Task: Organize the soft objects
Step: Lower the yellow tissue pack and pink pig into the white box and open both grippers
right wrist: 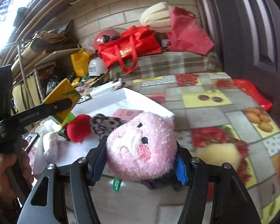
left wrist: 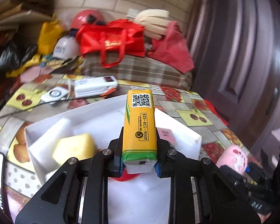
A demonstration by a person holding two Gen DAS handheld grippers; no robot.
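My left gripper [left wrist: 139, 140] is shut on a yellow tissue pack [left wrist: 140, 115] with a QR code, held lengthwise above a white box [left wrist: 95, 108]. Inside the box lie a yellow sponge [left wrist: 74, 149] and a white foam block [left wrist: 46, 143]. My right gripper [right wrist: 141, 155] is shut on a round pink plush toy [right wrist: 149, 123], just in front of the box's near corner [right wrist: 166, 112]. From the right wrist, the box also holds a red soft piece [right wrist: 78, 127], a leopard-print item [right wrist: 104, 123] and a white soft lump [right wrist: 50, 143]. The pack [right wrist: 63, 89] shows there at the left.
A fruit-patterned cloth [right wrist: 214, 112] covers the table. Behind it a plaid-covered surface carries red bags [left wrist: 112, 39] and cream foam [left wrist: 153, 21]. A dark door [left wrist: 242, 56] stands on the right. White gadgets [left wrist: 95, 86] lie beyond the box. A hand [right wrist: 1, 166] grips the left tool.
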